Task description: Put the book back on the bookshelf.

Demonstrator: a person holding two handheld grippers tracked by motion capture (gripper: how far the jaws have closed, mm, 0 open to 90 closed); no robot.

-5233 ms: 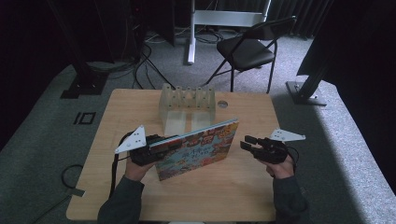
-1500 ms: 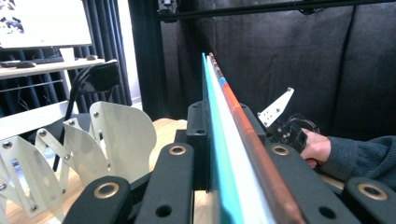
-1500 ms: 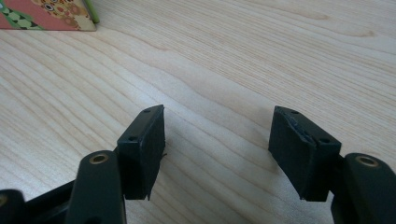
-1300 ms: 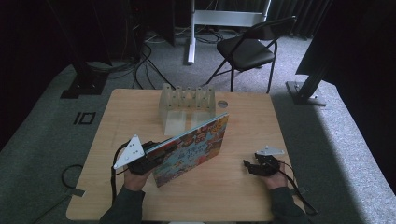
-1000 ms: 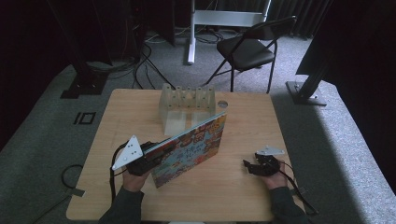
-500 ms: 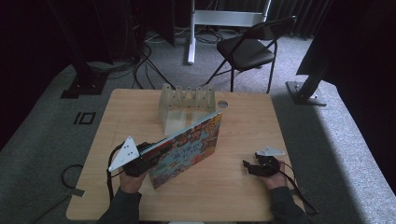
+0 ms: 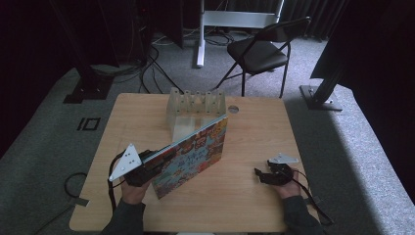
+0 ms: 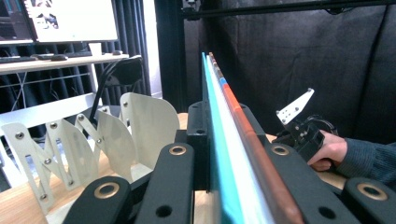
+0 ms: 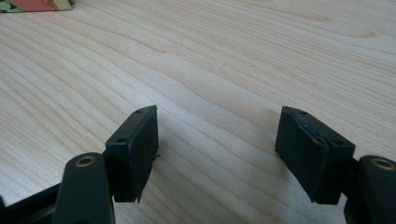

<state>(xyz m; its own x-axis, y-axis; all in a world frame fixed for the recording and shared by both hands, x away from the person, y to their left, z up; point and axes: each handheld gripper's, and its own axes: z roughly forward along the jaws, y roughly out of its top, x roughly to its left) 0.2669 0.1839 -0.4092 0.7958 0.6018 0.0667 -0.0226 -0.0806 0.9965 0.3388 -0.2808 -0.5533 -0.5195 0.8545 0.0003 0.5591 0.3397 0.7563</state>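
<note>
Clamping picture book [image 7: 193, 152] on edge, left tool [image 8: 210, 154], right tool [image 9: 215, 144] gaping over bare table [image 9: 224, 60]

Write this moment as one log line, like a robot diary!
left gripper: shut on book | book: tilted, by rack | right gripper: open, nothing held, over table

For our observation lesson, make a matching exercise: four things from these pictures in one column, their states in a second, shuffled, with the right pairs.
1. book
2. rack
3. left gripper
4. right gripper

a. open, holding nothing
b. clamped, tilted over the table
c. shut on the book's edge
d. standing at the table's far side

Pairs: 1-b, 2-d, 3-c, 4-a
</note>
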